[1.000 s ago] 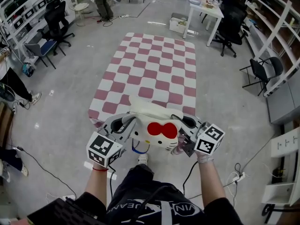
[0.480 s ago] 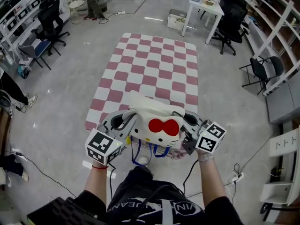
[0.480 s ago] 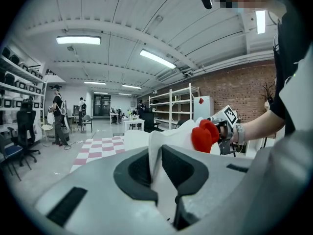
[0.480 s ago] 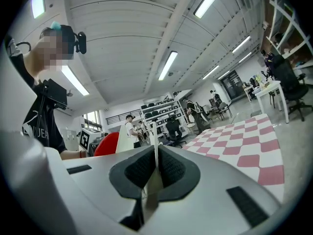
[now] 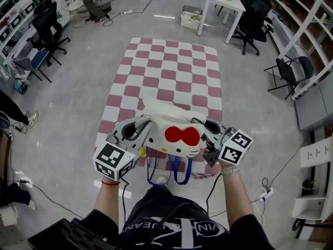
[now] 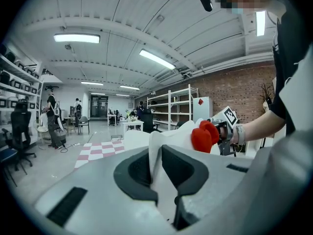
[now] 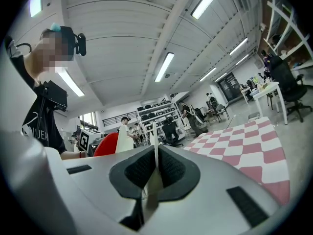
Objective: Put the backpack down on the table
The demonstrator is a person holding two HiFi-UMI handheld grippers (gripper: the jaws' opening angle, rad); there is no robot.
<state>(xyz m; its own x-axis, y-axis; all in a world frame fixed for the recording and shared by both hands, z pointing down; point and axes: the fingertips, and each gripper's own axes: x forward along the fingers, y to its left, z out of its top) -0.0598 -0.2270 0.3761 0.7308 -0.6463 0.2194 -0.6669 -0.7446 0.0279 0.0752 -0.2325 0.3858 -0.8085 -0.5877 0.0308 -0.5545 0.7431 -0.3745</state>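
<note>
My left claw and my right claw are each pinched tight on a white edge of the backpack, one on either side. The backpack is at the near edge of the checkered table, its blue straps dangling past that edge toward me.

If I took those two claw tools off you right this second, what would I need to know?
Left gripper: shut on the backpack, at its left side.
Right gripper: shut on its right side.
The backpack hangs between them by the checkered table, at its near edge, blue straps dangling.
Done: it is gripped and at the table.
Left: lower it onto the table, then open both jaws.
</note>
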